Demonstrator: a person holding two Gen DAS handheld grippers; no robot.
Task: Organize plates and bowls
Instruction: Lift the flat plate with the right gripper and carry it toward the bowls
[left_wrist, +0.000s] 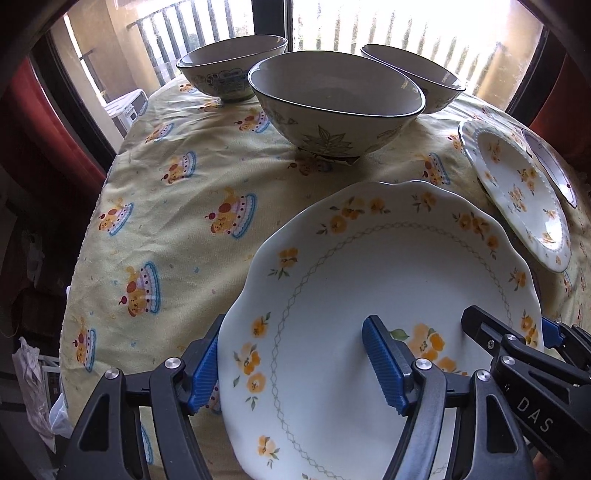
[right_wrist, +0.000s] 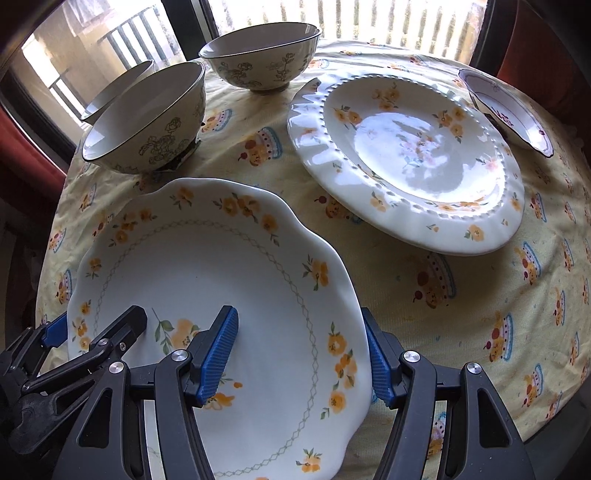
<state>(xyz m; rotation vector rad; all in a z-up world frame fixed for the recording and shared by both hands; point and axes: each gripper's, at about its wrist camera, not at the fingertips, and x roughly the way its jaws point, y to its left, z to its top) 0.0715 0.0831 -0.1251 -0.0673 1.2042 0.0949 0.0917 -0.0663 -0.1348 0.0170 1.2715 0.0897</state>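
Pointing steeply down, left gripper (left_wrist: 299, 365) and right gripper (right_wrist: 301, 354), jaws parted, each astride the scalloped plate's (right_wrist: 229, 266) rim.

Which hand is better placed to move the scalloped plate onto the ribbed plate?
Right, probably: the right tool straddles the scalloped plate rim on the side nearest the ribbed plate.

Open cloth (left_wrist: 177, 192) left of the scalloped plate (left_wrist: 369, 295), bare up to the bowls. Three bowls (left_wrist: 336, 107) clustered at the far edge, blocking passage there. Narrow strip of cloth between scalloped plate and beaded plate (right_wrist: 406, 162). Small dish (right_wrist: 506, 110) just beyond the beaded plate, far right.
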